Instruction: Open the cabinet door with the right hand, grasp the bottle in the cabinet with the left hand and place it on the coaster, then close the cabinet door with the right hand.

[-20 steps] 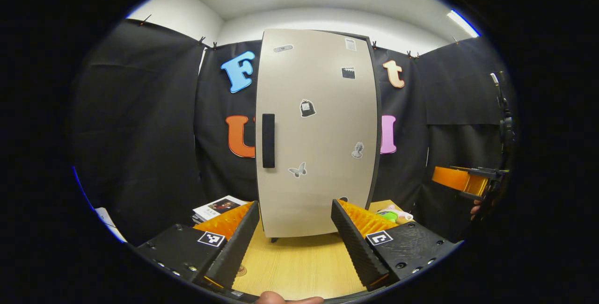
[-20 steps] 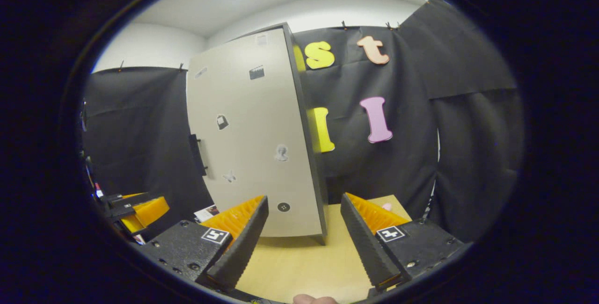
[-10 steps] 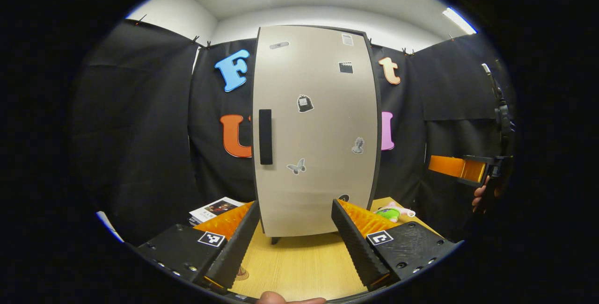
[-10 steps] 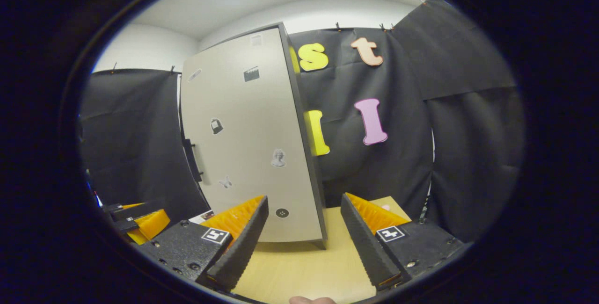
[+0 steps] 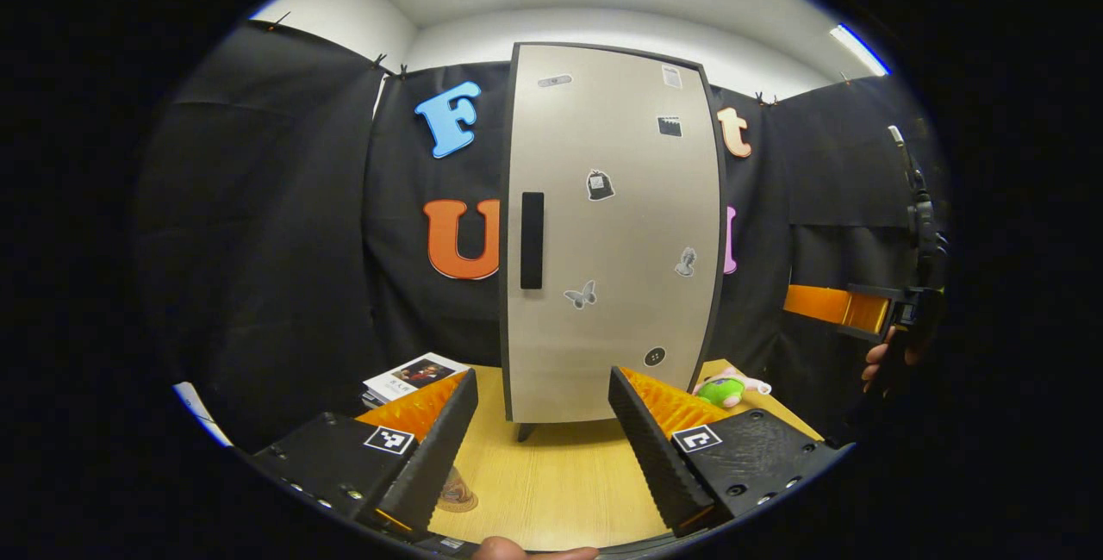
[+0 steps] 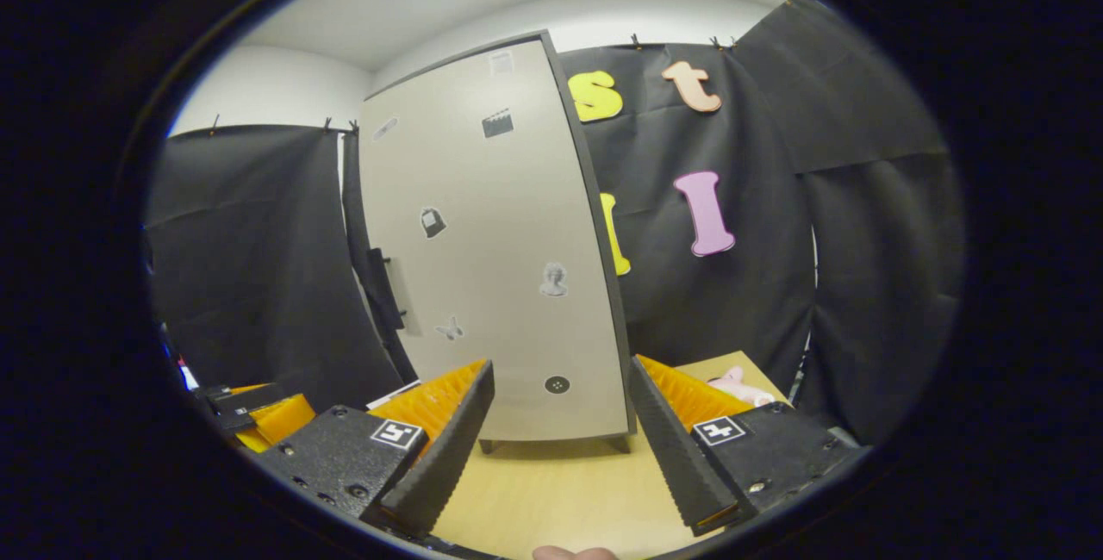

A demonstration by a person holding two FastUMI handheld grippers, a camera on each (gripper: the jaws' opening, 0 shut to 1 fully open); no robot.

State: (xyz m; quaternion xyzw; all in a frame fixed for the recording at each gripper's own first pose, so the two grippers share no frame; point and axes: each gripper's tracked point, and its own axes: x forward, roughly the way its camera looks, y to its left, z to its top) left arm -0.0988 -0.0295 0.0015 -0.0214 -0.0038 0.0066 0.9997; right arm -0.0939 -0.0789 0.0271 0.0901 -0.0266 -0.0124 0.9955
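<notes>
- A tall beige cabinet (image 5: 612, 233) stands upright on a light wooden table (image 5: 560, 491), in front of a black cloth wall.
- The cabinet door (image 6: 500, 241) is closed. A dark upright handle (image 5: 532, 239) sits near its left edge, about halfway up.
- Small stickers dot the door, among them a butterfly (image 5: 580, 294) low down and a round dark one (image 5: 655, 357) near the bottom right.
- The bottle is out of sight behind the closed door.
- The left gripper (image 5: 539, 444) hovers low over the table, facing the cabinet front. Its jaws are spread wide apart and hold nothing.
- A round brownish coaster (image 5: 455, 495) lies flat on the table, just beside the left gripper's left finger and partly hidden by it.
- The right gripper (image 6: 560, 448) is off to the cabinet's right, angled toward the door. Its jaws are also spread wide and empty.
- From the left gripper view, the right gripper appears at the far right edge, held by a hand (image 5: 877, 366).
- A stack of magazines (image 5: 414, 375) lies on the table left of the cabinet.
- A green and pink soft toy (image 5: 728, 388) lies on the table right of the cabinet.
</notes>
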